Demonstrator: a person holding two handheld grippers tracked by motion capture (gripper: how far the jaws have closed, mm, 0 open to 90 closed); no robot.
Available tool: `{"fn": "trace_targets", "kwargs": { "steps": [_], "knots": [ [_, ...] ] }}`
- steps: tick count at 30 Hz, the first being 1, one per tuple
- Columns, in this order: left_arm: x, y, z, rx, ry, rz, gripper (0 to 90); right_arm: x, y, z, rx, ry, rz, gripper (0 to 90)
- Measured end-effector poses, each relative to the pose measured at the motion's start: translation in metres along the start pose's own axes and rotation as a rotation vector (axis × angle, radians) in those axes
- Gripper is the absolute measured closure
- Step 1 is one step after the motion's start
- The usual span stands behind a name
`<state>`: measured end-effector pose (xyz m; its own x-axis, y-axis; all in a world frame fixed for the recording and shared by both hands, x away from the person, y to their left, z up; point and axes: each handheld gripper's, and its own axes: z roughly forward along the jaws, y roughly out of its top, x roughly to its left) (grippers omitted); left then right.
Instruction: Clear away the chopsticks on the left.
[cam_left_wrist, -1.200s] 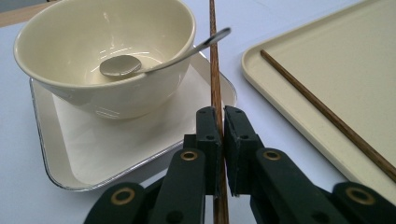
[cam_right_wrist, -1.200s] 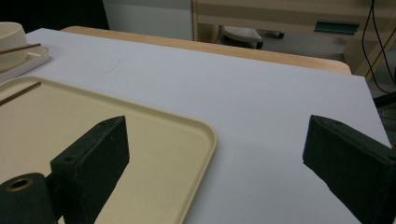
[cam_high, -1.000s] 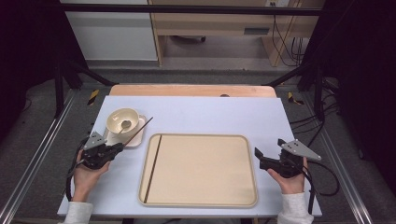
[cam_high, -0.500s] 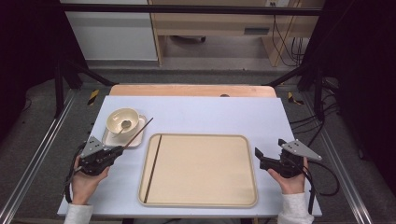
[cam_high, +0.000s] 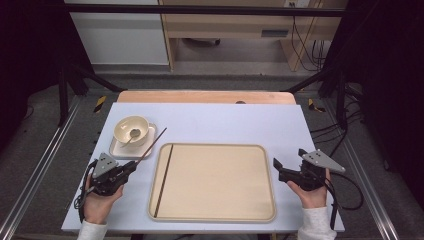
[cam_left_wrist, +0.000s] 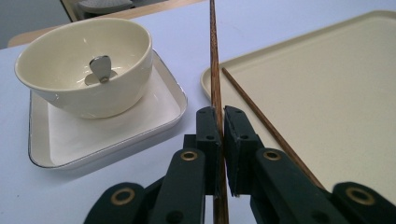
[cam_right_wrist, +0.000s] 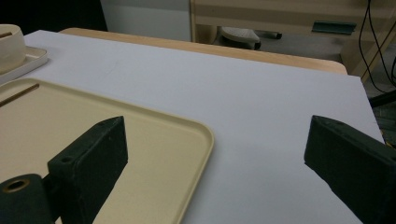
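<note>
A beige tray (cam_high: 215, 182) lies mid-table with one dark chopstick (cam_high: 164, 180) along its left edge, seen too in the left gripper view (cam_left_wrist: 266, 126). My left gripper (cam_high: 131, 169) is shut on a second chopstick (cam_high: 150, 145), which slants up to the right past the tray's corner (cam_left_wrist: 214, 70). A cream bowl (cam_high: 131, 131) with a metal spoon (cam_left_wrist: 100, 70) in it stands on a square white dish (cam_left_wrist: 107, 135) left of the tray. My right gripper (cam_high: 276, 169) rests right of the tray, open and holding nothing (cam_right_wrist: 215, 154).
The white tabletop (cam_high: 225, 122) has bare room behind the tray and to its right. A wooden strip (cam_high: 205, 96) runs along the table's far edge. Cables (cam_high: 345, 190) trail off the right side.
My left gripper has drawn back toward the near edge with the chopstick, which now points up-right beside the dish. The right gripper has stayed put.
</note>
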<state>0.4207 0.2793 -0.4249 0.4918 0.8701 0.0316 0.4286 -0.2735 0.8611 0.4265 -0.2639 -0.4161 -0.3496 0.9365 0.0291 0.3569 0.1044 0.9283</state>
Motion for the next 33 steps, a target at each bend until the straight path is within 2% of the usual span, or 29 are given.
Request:
{"fn": "trace_targets", "kwargs": {
  "steps": [6, 12, 19, 26, 30, 33],
  "knots": [
    [-0.013, -0.001, -0.002, -0.004, 0.029, -0.003, 85.1, 0.0, 0.001, -0.001, -0.003, -0.001, 0.004, 6.6],
    [-0.026, -0.004, -0.004, -0.015, 0.051, -0.032, 85.1, 0.0, 0.001, -0.001, 0.0, -0.003, 0.007, 6.5],
    [-0.042, -0.004, -0.007, -0.022, 0.069, -0.044, 85.1, 0.002, 0.001, -0.002, -0.005, -0.001, 0.009, 6.4],
    [-0.059, -0.001, -0.008, -0.027, 0.081, -0.027, 85.1, 0.0, 0.002, -0.003, -0.013, 0.004, 0.016, 6.3],
    [-0.063, 0.004, -0.009, -0.04, 0.092, -0.048, 85.1, 0.0, 0.002, -0.003, -0.012, 0.005, 0.015, 6.4],
    [-0.066, 0.009, -0.009, -0.066, 0.088, -0.084, 85.1, 0.0, 0.002, -0.003, -0.015, 0.005, 0.013, 6.3]
  ]
}}
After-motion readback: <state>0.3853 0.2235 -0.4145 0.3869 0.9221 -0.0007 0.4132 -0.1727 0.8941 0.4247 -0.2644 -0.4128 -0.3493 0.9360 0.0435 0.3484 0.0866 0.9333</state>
